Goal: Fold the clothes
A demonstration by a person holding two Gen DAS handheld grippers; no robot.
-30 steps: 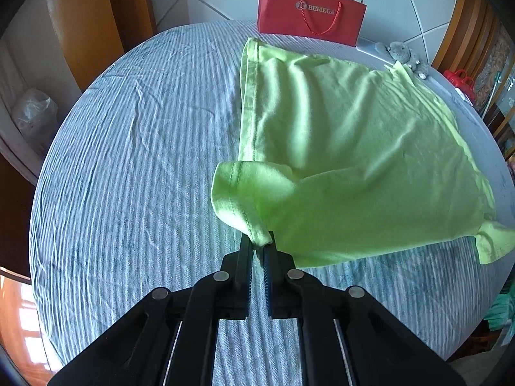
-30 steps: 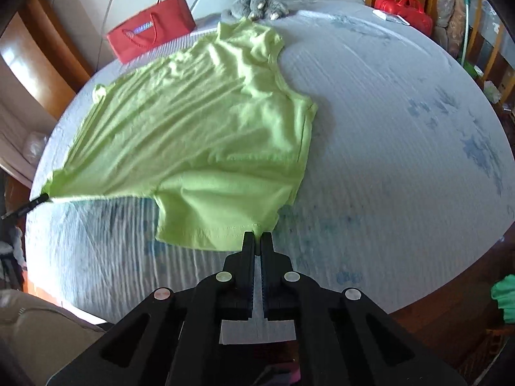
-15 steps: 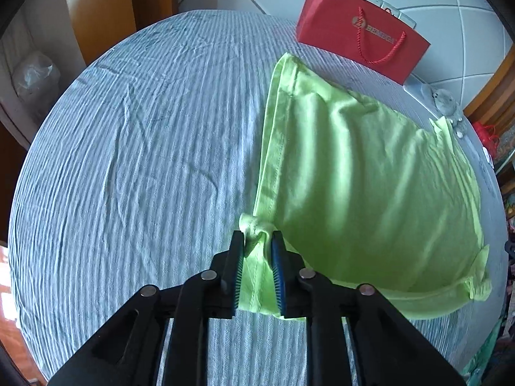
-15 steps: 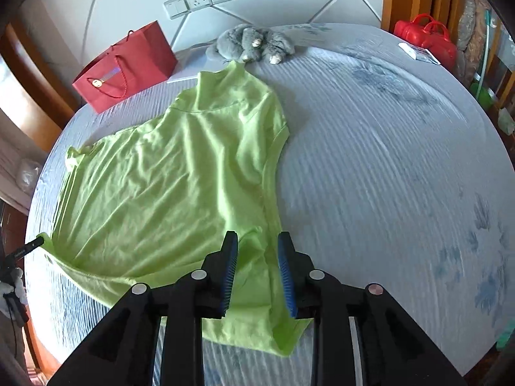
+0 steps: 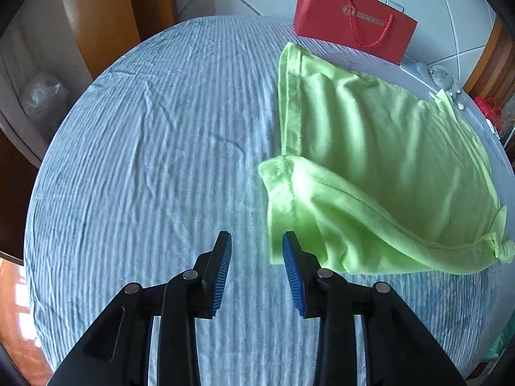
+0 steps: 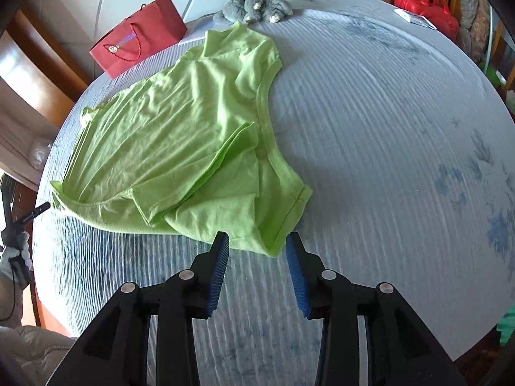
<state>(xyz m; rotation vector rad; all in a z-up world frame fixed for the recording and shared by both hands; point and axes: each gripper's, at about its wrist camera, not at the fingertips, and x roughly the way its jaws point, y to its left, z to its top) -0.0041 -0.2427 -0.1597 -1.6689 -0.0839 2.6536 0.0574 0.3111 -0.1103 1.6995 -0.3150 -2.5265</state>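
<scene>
A lime-green T-shirt (image 5: 370, 167) lies on the blue striped bedsheet (image 5: 145, 160), its near edge folded over onto the body. In the right wrist view the shirt (image 6: 180, 135) lies spread with one sleeve near my fingers. My left gripper (image 5: 256, 251) is open and empty, just left of the shirt's folded corner. My right gripper (image 6: 257, 251) is open and empty, its jaws either side of the near sleeve's hem, above the sheet. The left gripper's tip (image 6: 42, 209) shows at the shirt's far left corner.
A red paper bag (image 5: 354, 22) stands at the head of the bed, also in the right wrist view (image 6: 138, 38). A grey plush toy (image 6: 257, 6) lies by the shirt's collar. A red handbag (image 6: 425, 9) sits at the far right. Wooden furniture (image 5: 96, 16) flanks the bed.
Both grippers held shirt corners, carried them forward over the shirt, then opened and let go. Both have drawn back, leaving the near edge folded over.
</scene>
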